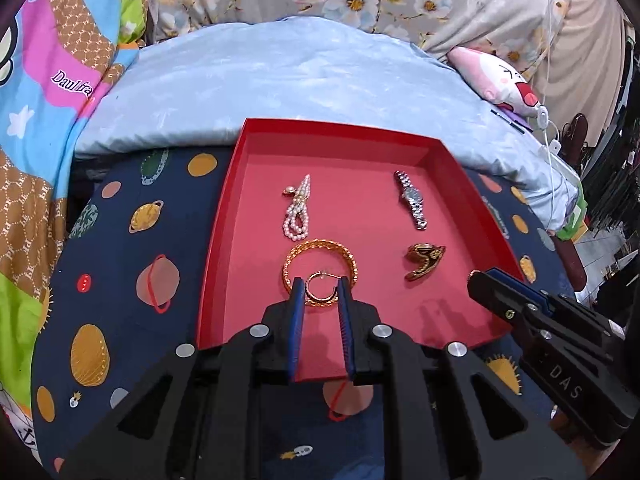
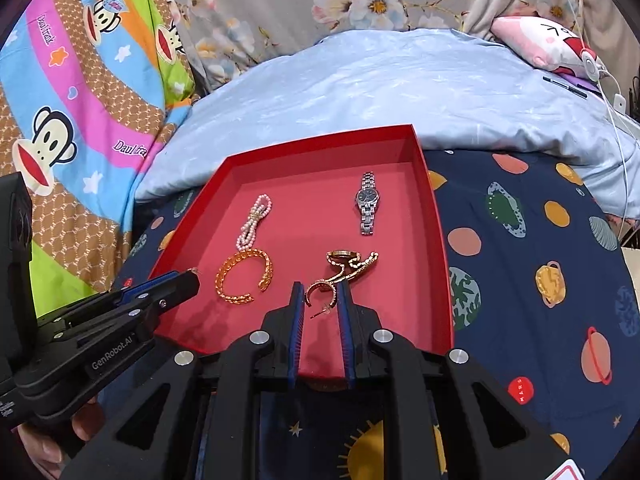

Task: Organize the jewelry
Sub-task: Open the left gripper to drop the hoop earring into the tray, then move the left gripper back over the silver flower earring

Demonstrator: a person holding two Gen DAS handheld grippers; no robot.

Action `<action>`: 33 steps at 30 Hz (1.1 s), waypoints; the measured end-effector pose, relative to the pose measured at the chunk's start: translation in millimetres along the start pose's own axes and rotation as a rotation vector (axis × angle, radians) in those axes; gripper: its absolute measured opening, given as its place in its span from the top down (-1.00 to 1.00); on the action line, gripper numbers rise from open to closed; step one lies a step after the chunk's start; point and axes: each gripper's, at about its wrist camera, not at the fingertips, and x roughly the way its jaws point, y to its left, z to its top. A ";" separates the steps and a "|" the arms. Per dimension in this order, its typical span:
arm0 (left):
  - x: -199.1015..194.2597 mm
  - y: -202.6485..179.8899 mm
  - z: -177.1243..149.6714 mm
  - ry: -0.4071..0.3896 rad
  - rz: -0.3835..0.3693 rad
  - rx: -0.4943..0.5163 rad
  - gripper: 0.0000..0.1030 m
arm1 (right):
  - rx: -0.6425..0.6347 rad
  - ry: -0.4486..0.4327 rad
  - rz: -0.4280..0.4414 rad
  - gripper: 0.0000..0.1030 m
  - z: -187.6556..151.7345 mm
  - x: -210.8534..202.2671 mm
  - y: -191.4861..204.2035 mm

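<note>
Left gripper [image 1: 321,289]: jaws nearly closed, pinching a gold hoop earring [image 1: 321,290] by its sides, so it hangs clear above the tray.
Right gripper [image 2: 319,294]: same narrow pinch on the matching hoop [image 2: 320,294], post pointing near-left.
Tray [image 2: 438,216]: red, on the planet-print cover; likely the place for the pair.
Bangle [image 1: 320,266]: gold, near-left in the tray.
Gold watch [image 2: 352,262]: near-right.
Pearls [image 1: 298,208]: far-left.
Silver watch [image 2: 368,208]: far-right, kept well apart.
</note>
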 end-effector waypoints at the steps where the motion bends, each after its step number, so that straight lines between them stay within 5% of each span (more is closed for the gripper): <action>1: 2.1 0.9 -0.2 0.003 0.002 -0.001 0.69 | 0.000 0.002 0.000 0.70 -0.1 1.3 -0.2; 4: 8.4 4.1 -0.3 0.016 0.000 -0.011 0.69 | -0.001 0.010 -0.001 0.69 0.2 6.4 -0.6; 7: 10.0 8.0 -1.0 0.011 0.026 -0.023 0.39 | -0.011 -0.001 -0.019 0.65 -0.8 5.0 0.6; 10: 4.8 12.5 -0.3 0.003 0.031 -0.039 0.31 | -0.027 -0.031 -0.048 0.56 0.7 -4.3 2.3; 18: -36.0 20.2 -1.3 -0.043 0.045 -0.042 0.26 | -0.025 -0.089 -0.071 0.46 -1.7 -48.6 2.1; 20: -50.4 22.5 -6.8 -0.050 0.040 -0.043 0.12 | -0.017 -0.095 -0.071 0.43 -7.7 -60.5 2.2; 33: -114.8 49.0 -80.0 -0.026 0.092 -0.058 0.08 | 0.007 -0.046 -0.094 0.36 -101.5 -130.0 8.7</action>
